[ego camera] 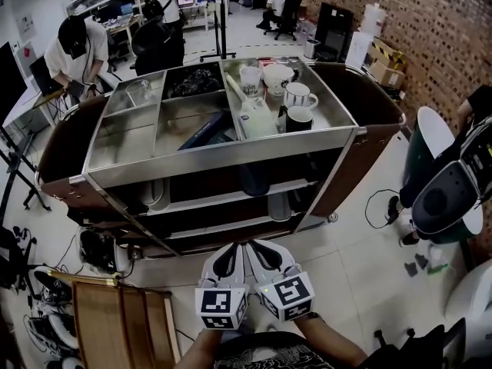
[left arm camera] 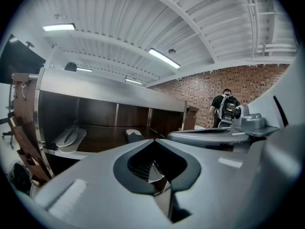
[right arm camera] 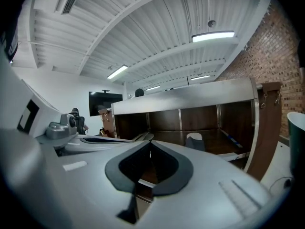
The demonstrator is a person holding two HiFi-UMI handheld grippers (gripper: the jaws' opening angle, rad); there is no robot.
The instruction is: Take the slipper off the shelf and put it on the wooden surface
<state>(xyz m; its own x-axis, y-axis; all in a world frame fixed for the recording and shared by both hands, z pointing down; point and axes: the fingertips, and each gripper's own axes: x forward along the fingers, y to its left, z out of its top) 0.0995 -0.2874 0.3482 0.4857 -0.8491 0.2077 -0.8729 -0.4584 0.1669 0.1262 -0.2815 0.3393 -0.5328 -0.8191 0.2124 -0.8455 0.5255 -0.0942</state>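
At the far left a person (ego camera: 75, 48) bent over a desk. Near the left, low beside the person holding the tools, lay the wooden surface (ego camera: 123, 325), a slatted board with nothing on it. To its right and farther off stood a cart (ego camera: 369, 141) with brown side panels and a steel top split into compartments.

Under that top ran a dark shelf (ego camera: 223, 198). A pale slipper (ego camera: 154, 196) lay at the shelf's left end, sole down and well apart from both tools. A second, darker slipper (ego camera: 254, 179) sat nearer the middle of the cart.

The left tongs (ego camera: 231, 249) were held near, in front of the cart and just beside their twin. They pointed towards the shelves, with the jaws together and nothing caught between them. The left gripper view looked across their closed tips to the pale slipper on the shelf.

The right tongs (ego camera: 260, 247) touched or nearly touched the left pair. Their jaws were likewise pressed together and empty.

On the right half of the cart's top stood a striped mug (ego camera: 298, 94) and, nearer, a dark mug (ego camera: 298, 118). Beyond the cart, a brick wall (ego camera: 430, 29) ran along the far right.
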